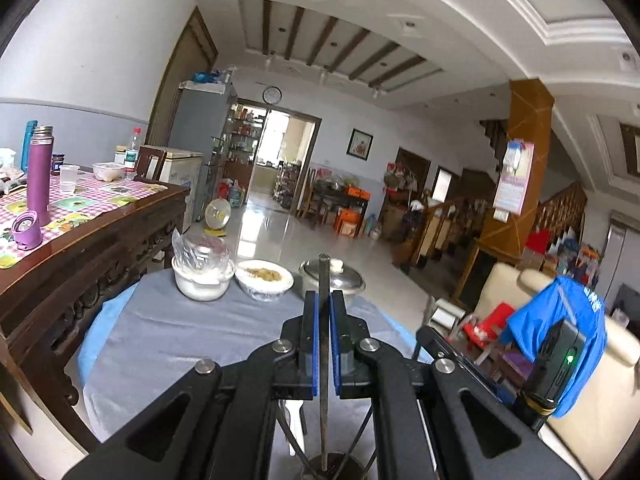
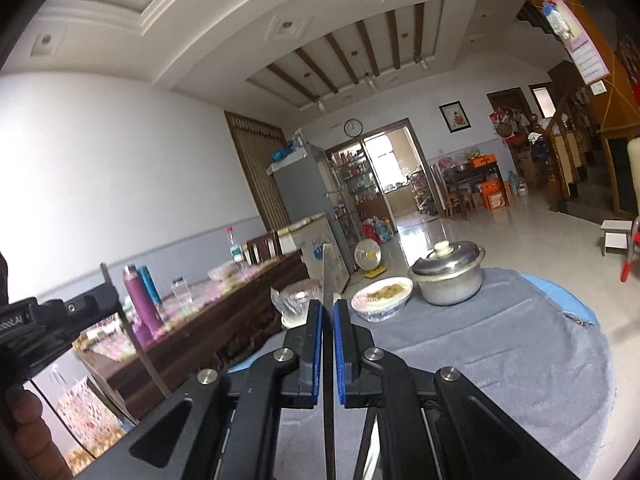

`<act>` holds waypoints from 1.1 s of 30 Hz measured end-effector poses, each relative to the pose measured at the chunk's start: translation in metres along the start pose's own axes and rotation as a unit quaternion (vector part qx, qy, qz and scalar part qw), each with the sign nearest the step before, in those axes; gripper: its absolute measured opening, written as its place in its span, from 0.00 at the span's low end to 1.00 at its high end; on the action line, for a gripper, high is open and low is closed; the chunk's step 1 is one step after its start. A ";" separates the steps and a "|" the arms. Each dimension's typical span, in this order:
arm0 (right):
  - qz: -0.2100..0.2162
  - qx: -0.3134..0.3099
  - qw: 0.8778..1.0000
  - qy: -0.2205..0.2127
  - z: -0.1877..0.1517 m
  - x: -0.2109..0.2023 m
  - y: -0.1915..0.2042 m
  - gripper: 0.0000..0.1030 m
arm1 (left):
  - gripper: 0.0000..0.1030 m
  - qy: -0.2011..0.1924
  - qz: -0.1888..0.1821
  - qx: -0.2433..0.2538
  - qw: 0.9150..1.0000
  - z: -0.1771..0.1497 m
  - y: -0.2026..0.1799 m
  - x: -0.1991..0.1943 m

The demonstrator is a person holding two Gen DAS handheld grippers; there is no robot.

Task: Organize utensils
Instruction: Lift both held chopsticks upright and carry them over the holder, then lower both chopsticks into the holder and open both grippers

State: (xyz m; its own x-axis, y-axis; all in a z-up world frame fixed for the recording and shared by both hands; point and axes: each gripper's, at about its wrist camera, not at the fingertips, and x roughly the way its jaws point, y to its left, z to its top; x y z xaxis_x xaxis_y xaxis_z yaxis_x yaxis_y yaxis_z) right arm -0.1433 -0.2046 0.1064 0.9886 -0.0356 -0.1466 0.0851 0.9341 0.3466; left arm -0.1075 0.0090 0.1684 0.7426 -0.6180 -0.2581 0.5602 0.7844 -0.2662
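Main risk I saw: both utensils were pinched edge-on, so either could pivot or slip in the pads on the way down and miss the wire holder below. Left gripper was clamped on a dark, thin metal utensil handle, upright. Right gripper was clamped on a flat silvery utensil, also upright, above the grey-clothed surface.

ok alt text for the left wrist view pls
The left gripper, its blue-padded jaws shut on a thin upright metal utensil handle, is held over a round table under a grey cloth. Beyond stand a white plastic-covered bowl, a white bowl of yellowish food and a lidded steel pot.
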 end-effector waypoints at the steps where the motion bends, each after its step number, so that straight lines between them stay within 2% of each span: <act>1: -0.001 -0.002 1.000 0.003 -0.002 0.002 0.000 0.06 | 0.05 0.005 0.001 0.005 1.000 -0.003 -0.002 0.003; 9: -0.006 -0.016 0.999 0.033 -0.018 -0.001 -0.009 0.06 | 0.05 0.054 0.003 0.016 0.998 -0.027 -0.006 0.018; 33: 0.020 -0.025 0.996 0.081 -0.032 -0.011 -0.005 0.07 | 0.05 0.124 -0.028 0.035 0.991 -0.056 -0.012 0.018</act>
State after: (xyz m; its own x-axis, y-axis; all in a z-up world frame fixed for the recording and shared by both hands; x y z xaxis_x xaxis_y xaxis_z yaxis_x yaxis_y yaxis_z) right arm -0.1582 -0.1978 0.0765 0.9574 0.0563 -0.2833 0.0357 0.9502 0.3094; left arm -0.1214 -0.0146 0.1153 0.6010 -0.6481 -0.4677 0.6289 0.7446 -0.2237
